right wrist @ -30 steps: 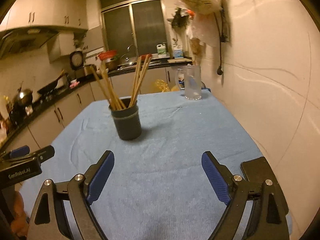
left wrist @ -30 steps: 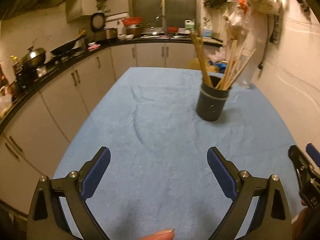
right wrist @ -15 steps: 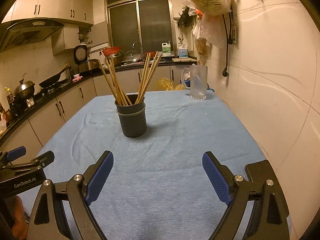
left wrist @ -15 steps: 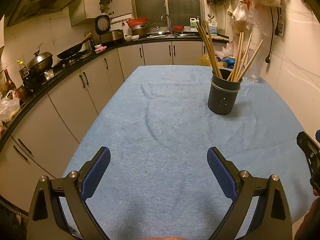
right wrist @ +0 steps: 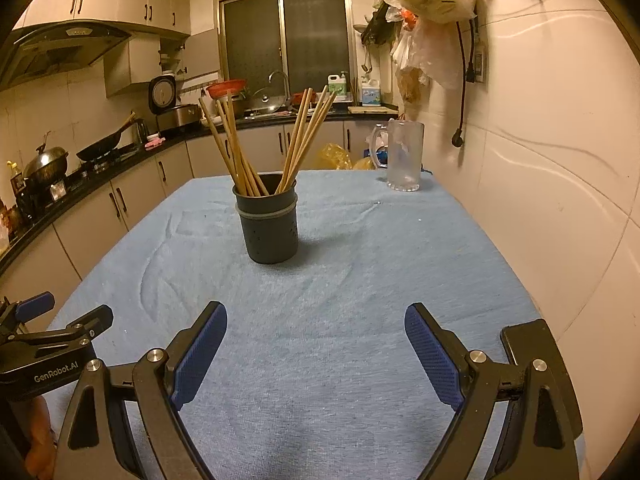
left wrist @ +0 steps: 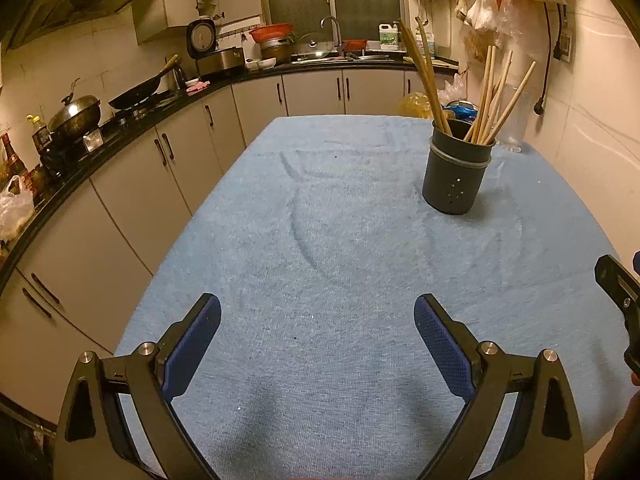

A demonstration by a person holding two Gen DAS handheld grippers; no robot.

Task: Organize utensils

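A blue cloth (right wrist: 360,280) covered the counter (left wrist: 132,336) in a dimly lit kitchen. The left claw (left wrist: 318,320) hovered low over the near end of the cloth, its blue-padded fingers (left wrist: 192,344) spread wide apart with nothing between them. The right claw (right wrist: 316,328) hovered alongside it, likewise spread wide and empty. A dark round utensil holder (right wrist: 270,224) stood upright on the cloth ahead of both claws, well apart from them, nearer the far end. A bundle of wooden chopsticks (right wrist: 240,152) stood in it, fanned out and leaning against its rim. A clear glass mug (right wrist: 404,156) stood at the far right corner by the wall. A black phone (right wrist: 532,344) lay on the near right edge.
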